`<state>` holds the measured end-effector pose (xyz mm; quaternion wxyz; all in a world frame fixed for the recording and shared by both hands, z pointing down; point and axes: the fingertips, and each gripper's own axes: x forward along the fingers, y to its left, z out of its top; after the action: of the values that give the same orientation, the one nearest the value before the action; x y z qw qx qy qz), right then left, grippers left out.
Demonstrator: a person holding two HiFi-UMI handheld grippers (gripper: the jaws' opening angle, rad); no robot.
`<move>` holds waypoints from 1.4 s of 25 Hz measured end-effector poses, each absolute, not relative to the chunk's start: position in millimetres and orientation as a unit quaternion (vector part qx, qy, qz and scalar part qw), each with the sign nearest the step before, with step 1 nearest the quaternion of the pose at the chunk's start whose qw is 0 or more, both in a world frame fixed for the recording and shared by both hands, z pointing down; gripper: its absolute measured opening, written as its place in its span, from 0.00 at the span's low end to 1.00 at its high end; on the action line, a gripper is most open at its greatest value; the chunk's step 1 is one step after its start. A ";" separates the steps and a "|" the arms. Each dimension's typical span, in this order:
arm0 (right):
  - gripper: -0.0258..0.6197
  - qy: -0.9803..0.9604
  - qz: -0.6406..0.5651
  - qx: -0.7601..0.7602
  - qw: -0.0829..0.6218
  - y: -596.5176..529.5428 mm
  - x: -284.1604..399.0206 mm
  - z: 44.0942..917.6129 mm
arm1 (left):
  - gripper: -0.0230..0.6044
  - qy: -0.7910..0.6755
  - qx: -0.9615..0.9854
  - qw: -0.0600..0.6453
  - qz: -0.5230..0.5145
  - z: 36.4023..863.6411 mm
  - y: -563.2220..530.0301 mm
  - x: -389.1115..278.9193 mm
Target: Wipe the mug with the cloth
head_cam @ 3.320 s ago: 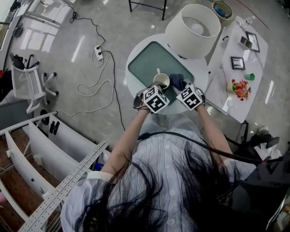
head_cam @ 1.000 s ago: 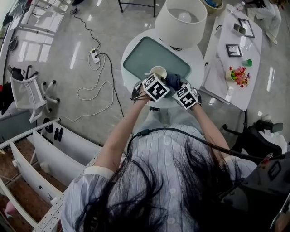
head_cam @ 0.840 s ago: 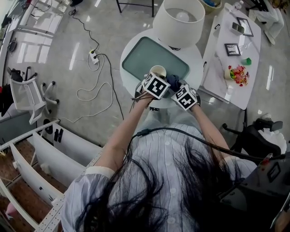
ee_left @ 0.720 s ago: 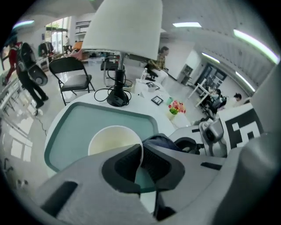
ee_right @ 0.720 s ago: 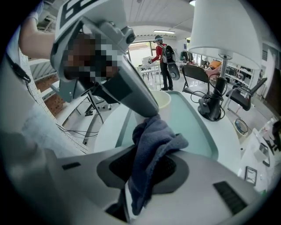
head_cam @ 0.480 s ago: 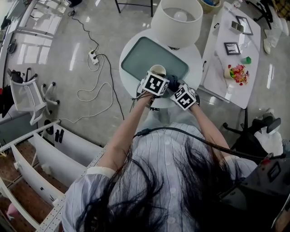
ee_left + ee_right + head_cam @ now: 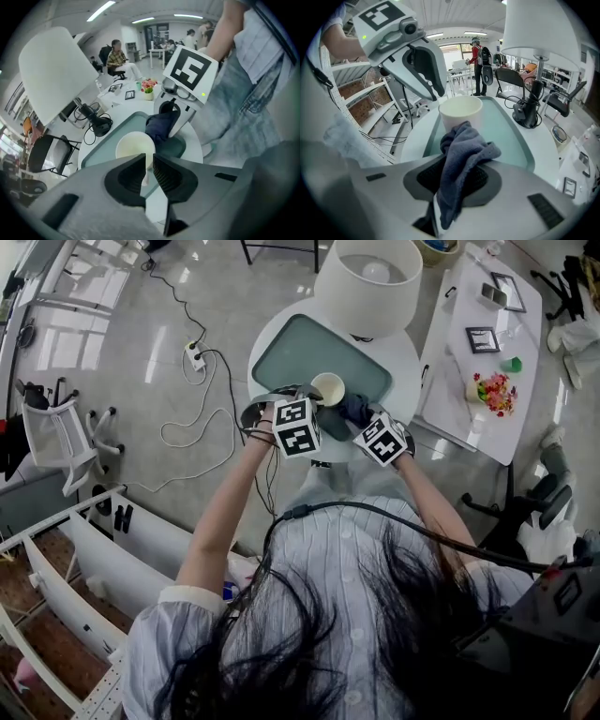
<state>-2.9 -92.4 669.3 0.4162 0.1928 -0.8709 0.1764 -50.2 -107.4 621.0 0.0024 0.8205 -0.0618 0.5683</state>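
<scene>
A cream mug [image 7: 328, 388] stands on the teal tray [image 7: 295, 348], seen close up as the mug [image 7: 133, 147] and the mug [image 7: 461, 112]. My left gripper [image 7: 311, 399] reaches it from the left. In the left gripper view the left gripper [image 7: 148, 157] has its jaws nearly together, with a white strip, apparently the mug's handle, between them. My right gripper [image 7: 362, 420] is shut on a dark blue cloth [image 7: 354, 409]. The cloth [image 7: 461, 150] hangs from the right gripper [image 7: 459, 169] and bunches against the mug's near side.
A lamp with a big white shade [image 7: 367, 282] stands at the back of the round white table [image 7: 405, 367]; its black base [image 7: 528, 115] is right of the tray. A side table [image 7: 487, 343] with frames and flowers is further right. Cables and a power strip [image 7: 195, 354] lie on the floor.
My left gripper's cube has swung left and down round the mug, its jaws staying at the mug. The mug, the right gripper and the cloth have hardly moved.
</scene>
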 end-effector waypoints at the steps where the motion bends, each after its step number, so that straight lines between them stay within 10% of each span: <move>1: 0.18 -0.871 0.176 0.193 0.417 -92.5 -3.0 669.3 | 0.09 -0.042 0.817 -0.009 0.575 625.3 -103.5 -51.9; 24: 0.18 -0.868 0.185 0.201 0.416 -92.5 -5.2 669.4 | 0.18 0.004 0.758 -0.140 0.637 650.5 -120.0 -65.2; 35: 0.18 -0.868 0.183 0.202 0.416 -92.7 -13.7 668.6 | 0.10 -0.125 0.815 0.078 0.561 648.6 -119.9 -27.6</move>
<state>-13.7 -92.7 668.6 0.4158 0.2020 -0.8677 0.1829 -27.6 -119.9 648.6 0.0778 0.8150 -0.1247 0.5606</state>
